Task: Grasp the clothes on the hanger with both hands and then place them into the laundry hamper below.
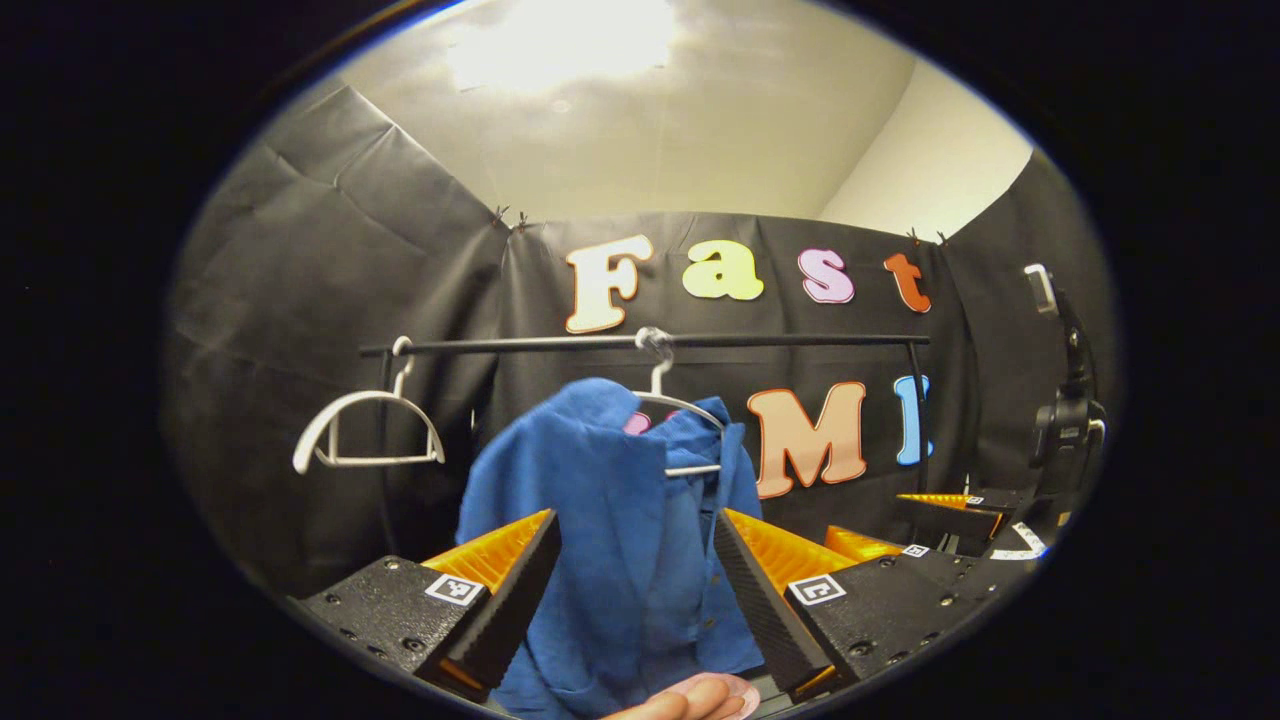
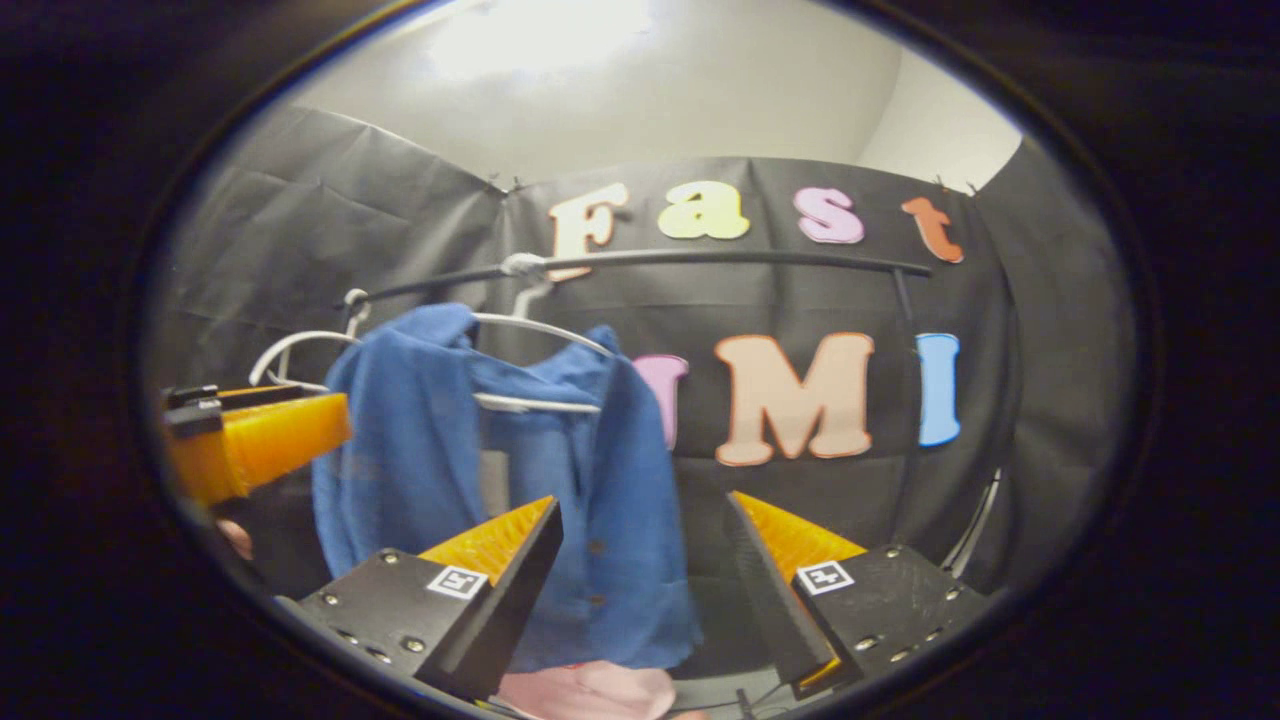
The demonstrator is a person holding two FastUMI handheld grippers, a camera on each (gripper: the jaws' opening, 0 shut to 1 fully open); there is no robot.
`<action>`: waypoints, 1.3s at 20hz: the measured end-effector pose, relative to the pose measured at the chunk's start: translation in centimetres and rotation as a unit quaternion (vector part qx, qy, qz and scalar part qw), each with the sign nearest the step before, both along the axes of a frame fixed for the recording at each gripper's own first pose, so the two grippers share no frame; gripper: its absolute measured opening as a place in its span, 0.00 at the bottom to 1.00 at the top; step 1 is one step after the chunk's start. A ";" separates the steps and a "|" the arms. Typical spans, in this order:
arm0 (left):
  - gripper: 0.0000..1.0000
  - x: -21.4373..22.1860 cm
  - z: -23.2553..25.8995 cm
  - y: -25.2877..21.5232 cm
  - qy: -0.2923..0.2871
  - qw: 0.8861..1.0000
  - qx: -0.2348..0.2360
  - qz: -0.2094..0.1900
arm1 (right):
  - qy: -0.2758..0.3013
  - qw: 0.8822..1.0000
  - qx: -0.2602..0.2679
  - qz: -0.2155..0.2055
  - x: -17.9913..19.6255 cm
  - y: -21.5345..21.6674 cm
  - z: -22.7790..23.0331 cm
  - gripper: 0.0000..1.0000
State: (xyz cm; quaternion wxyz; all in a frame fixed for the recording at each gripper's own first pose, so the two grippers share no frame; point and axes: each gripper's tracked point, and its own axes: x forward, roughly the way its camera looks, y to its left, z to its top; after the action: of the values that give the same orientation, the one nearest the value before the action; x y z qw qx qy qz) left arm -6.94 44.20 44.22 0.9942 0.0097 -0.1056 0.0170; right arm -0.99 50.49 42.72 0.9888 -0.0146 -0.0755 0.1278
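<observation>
In the left gripper view, the left gripper [image 1: 637, 585] stands with its two fingers [image 1: 520, 590] spread wide apart and nothing pinched between them; the blue shirt [image 1: 610, 560] fills the gap straight ahead, hanging behind the tips, and whether the cloth touches them cannot be told. The shirt drapes from a white hanger [image 1: 680, 415] on the black rail [image 1: 640, 343], up and ahead of the gripper; its left shoulder bunches high, its right side has slid off the hanger's arm. Up and to the left hangs an empty white hanger [image 1: 365, 430], well apart from the shirt, with bare rail between them. To the right the rail runs free toward its upright post [image 1: 918, 410], and low on that side the other gripper's parts [image 1: 950, 520] show near the view's edge. In the right gripper view, the right gripper [image 2: 645, 580] likewise holds its fingers apart, gripping nothing; the shirt hangs ahead and to its left, its lower hem near the left finger [image 2: 520, 590]. The left gripper shows far left, beside the shirt's outer edge. Ahead and right of the shirt lies open space before the black cloth wall [image 2: 1000, 420].
</observation>
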 end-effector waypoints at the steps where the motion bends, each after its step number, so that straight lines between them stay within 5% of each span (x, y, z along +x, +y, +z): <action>1: 0.92 -0.2 0.2 0.7 0.007 1.000 0.002 -0.006 | -0.001 1.000 0.002 0.008 -0.8 1.4 1.0 0.97; 8: 0.91 -1.8 0.3 5.5 0.024 0.999 -0.014 0.017 | 0.004 0.998 0.045 0.045 -3.4 3.7 3.2 0.95; 17: 0.92 -2.9 -1.0 4.6 0.034 0.999 -0.024 0.020 | -0.001 0.999 -0.035 0.032 -3.8 2.3 0.7 0.97; 26: 0.91 -2.9 -1.7 3.5 0.039 0.999 -0.018 0.009 | 0.006 0.999 -0.029 0.041 -4.7 2.2 0.2 0.99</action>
State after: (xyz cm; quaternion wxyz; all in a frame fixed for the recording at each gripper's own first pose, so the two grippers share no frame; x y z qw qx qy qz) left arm -9.81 47.70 42.51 0.9974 -0.0070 -0.0659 0.0274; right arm -5.72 52.71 42.93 0.9824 -0.0390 -0.0661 0.1704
